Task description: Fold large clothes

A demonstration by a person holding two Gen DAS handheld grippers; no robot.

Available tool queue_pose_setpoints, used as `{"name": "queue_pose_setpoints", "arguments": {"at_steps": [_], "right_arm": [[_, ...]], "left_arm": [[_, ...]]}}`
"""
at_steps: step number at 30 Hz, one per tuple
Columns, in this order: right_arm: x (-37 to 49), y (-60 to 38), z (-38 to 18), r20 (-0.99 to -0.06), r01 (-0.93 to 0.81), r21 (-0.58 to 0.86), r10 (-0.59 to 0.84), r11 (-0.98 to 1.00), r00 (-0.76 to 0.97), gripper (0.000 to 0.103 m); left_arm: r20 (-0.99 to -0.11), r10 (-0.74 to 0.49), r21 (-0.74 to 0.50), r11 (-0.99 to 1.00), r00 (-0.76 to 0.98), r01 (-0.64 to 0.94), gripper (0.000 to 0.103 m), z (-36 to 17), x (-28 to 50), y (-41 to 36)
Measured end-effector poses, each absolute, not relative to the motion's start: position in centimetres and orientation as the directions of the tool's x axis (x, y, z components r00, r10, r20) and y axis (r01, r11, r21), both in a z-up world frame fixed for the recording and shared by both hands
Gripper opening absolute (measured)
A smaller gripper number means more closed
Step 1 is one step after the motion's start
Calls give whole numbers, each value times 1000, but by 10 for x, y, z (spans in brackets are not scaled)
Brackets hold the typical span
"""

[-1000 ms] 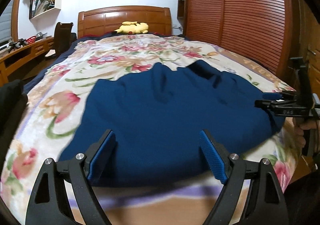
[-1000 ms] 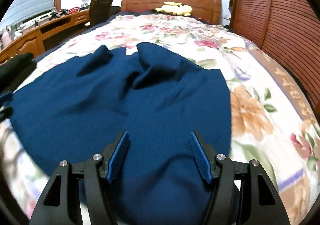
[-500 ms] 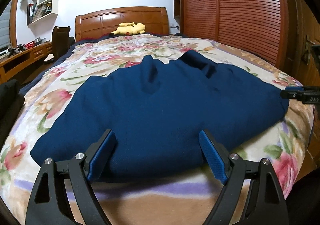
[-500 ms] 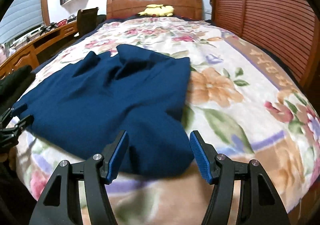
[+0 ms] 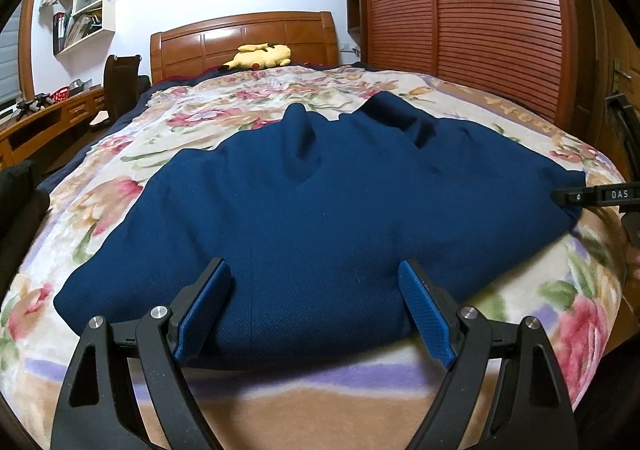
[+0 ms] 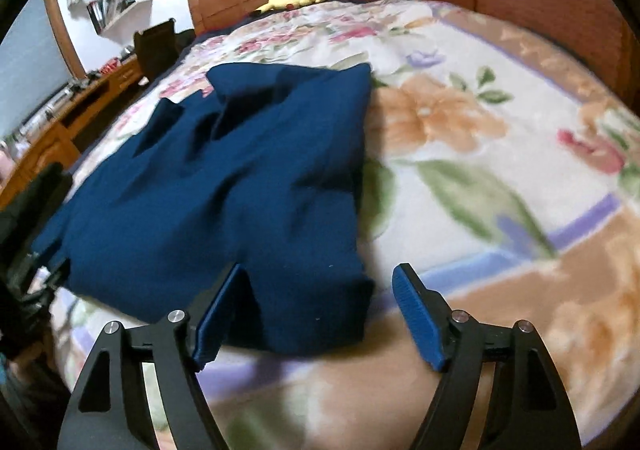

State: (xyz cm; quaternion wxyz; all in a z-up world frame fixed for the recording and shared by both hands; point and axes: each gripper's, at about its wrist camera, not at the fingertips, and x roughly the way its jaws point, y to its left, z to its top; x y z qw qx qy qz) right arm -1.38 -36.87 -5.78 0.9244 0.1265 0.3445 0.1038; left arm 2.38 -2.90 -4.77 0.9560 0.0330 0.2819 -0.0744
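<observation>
A large dark blue garment (image 5: 320,202) lies spread on a floral bedspread (image 5: 120,154), rumpled at its far edge. It also shows in the right wrist view (image 6: 224,186). My left gripper (image 5: 316,290) is open and empty just above the garment's near hem. My right gripper (image 6: 320,290) is open and empty, with the garment's near right corner between its fingers. The right gripper also shows in the left wrist view (image 5: 592,196) at the garment's right corner.
A yellow plush toy (image 5: 260,56) lies at the wooden headboard (image 5: 244,34). A slatted wooden wardrobe (image 5: 460,10) stands along the right of the bed. A desk (image 5: 44,118) and chair (image 5: 120,86) stand on the left. The bed's near edge is just below both grippers.
Both grippers have drawn back toward the bed's near edge. The right gripper has swung to the right, so the garment now sits left of its centre.
</observation>
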Motion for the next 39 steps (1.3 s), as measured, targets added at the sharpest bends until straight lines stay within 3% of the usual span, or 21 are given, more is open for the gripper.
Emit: {"name": "queue_pose_setpoints", "arguments": {"at_steps": [3, 9, 13, 14, 30, 39], "right_arm": [[-13, -366, -57, -608, -135, 328, 318, 935, 727, 78], [-10, -366, -58, -595, -147, 344, 336, 928, 730, 65], [-14, -375, -51, -531, -150, 380, 348, 913, 772, 33], [-17, -376, -49, -511, -156, 385, 351, 910, 785, 30], [-32, -365, -27, -361, -202, 347, 329, 916, 872, 23], [-32, -304, 10, -299, -297, 90, 310, 951, 902, 22]], "left_arm": [[-544, -123, 22, 987, 830, 161, 86, -48, 24, -30], [-544, -123, 22, 987, 830, 161, 86, -48, 24, -30], [-544, -124, 21, 987, 830, 161, 86, -48, 24, -30], [-544, -124, 22, 987, 830, 161, 86, -48, 24, -30], [-532, -120, 19, 988, 838, 153, 86, -45, 19, -27], [-493, -146, -30, 988, 858, 152, 86, -25, -3, 8]]}}
